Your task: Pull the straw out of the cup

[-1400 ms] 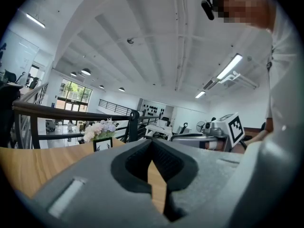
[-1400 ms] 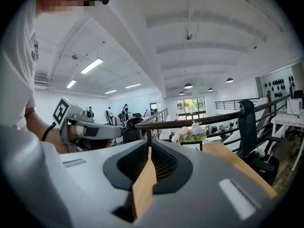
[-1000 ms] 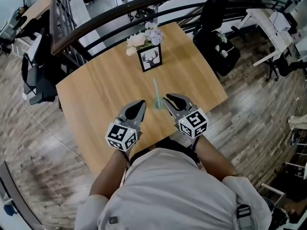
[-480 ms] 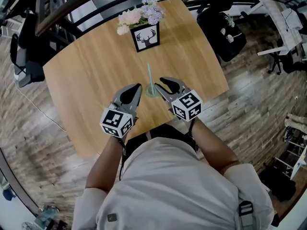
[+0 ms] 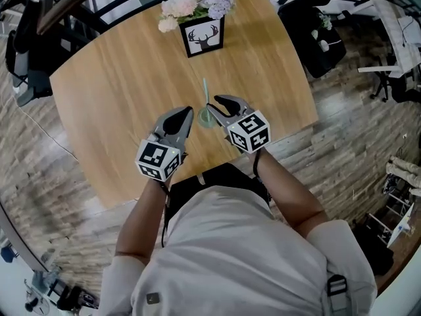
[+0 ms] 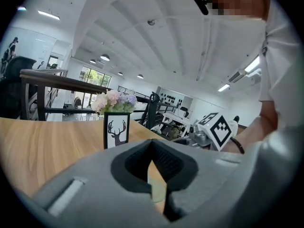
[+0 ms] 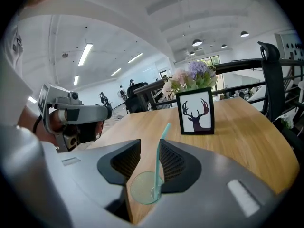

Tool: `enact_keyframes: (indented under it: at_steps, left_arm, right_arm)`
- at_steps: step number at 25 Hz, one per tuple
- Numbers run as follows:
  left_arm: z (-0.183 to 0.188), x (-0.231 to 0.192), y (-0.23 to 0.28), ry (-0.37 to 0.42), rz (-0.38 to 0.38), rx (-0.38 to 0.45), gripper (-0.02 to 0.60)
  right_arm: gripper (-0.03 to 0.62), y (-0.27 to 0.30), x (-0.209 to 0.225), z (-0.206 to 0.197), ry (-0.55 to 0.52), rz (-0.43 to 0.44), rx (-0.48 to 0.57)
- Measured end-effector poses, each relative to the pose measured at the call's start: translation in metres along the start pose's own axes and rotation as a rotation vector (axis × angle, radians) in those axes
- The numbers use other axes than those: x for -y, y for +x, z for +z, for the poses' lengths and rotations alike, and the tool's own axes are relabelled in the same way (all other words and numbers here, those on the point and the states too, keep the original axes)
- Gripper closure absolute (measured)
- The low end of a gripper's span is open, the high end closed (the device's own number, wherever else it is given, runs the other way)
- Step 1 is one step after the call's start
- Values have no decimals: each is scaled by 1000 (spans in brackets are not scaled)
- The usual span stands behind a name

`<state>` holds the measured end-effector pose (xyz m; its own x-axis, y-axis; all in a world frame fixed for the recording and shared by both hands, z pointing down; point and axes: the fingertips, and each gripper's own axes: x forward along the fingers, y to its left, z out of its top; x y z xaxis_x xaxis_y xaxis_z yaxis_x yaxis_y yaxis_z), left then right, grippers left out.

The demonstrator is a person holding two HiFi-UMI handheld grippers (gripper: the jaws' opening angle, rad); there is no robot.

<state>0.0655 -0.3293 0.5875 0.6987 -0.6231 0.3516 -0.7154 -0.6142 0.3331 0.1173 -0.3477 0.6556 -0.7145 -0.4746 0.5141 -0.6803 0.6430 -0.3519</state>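
A clear green-tinted cup (image 5: 206,118) stands on the wooden table (image 5: 118,91) near its front edge, with a pale green straw (image 5: 205,94) leaning up out of it. My right gripper (image 5: 216,105) is just right of the cup. In the right gripper view its jaws (image 7: 149,144) are opening; the straw (image 7: 160,151) and cup (image 7: 142,188) show in the gap, and the pads do not press on them. My left gripper (image 5: 187,112) sits just left of the cup, tips together (image 6: 151,142). A sliver of the cup (image 6: 156,190) shows behind them.
A black box with a deer picture and flowers (image 5: 205,35) stands at the table's far side, also in the right gripper view (image 7: 195,112). A dark railing runs behind the table, and a black chair (image 5: 316,31) stands off its right corner.
Both grippers have sunk toward the table and drawn in beside the cup. The right gripper's jaws have spread wider.
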Motion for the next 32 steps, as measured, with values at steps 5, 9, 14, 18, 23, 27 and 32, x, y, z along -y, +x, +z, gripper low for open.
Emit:
enact_keyframes:
  at_steps: [5,9,14,18,23,27,32]
  left_arm:
    - [-14,-9,7,-36,22,-18,578]
    - [-20,-13,8,-60,34,-25,578]
    - [-28,-17,7,-79,32,-41,578]
    - [-32,-19,4,-87,30,-46,578]
    - [-32,-18,-5,-85,25,-42,578]
    - [-29,-15,-13,-74,15,-36,578]
    - [-22,-10,-25,-50,-2,-28,578]
  right_arm:
    - [457,22,11,-15,12,-8,-50]
    - [461,33,17,-25,27,-12,-85]
    - [495,42,22,-27,12,-18,-100]
    - [549,45,20,-31,2,-8,-111]
    - [555,40,15,-30,-14,-15,-107]
    - [556,32,13,-26,-16,-36,-89]
    - [556,18,4,-8,-34,-66,-40]
